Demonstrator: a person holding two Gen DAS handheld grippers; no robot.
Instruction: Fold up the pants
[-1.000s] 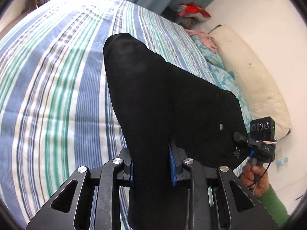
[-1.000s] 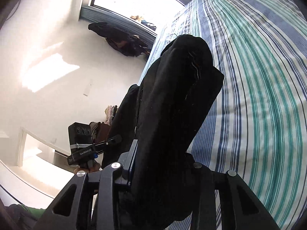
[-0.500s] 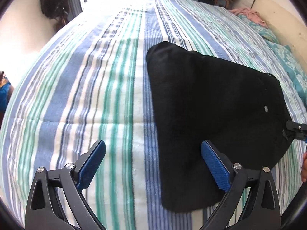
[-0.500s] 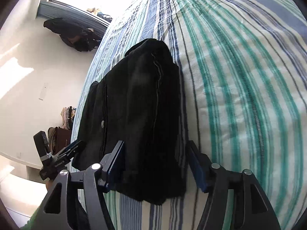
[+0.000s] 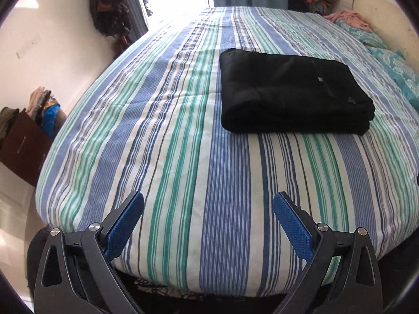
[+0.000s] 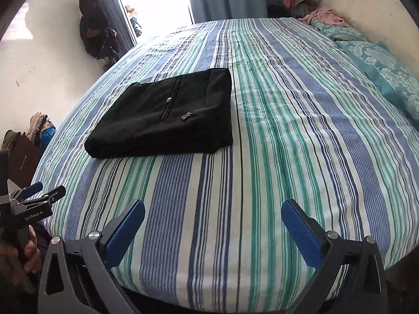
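Pants [image 5: 293,94]: black, folded into a compact rectangular stack of several layers, lying flat on the bed [image 5: 183,170] toward its middle, with a small button and a small pale emblem on the top face. The bed, covered by a blue, green and white striped sheet, carries nothing else near the stack; teal pillows [image 6: 387,78] lie along its far right side. Left tongs [image 5: 208,225] and right tongs [image 6: 212,229]: both released, blue pads spread wide, empty, held above the near edge of the bed and well apart from the pants. Step in hand, as judged: the final fold appears complete and the garment set down. Next move, as judged: little remains, at most a light press to square the slightly uneven near edge.
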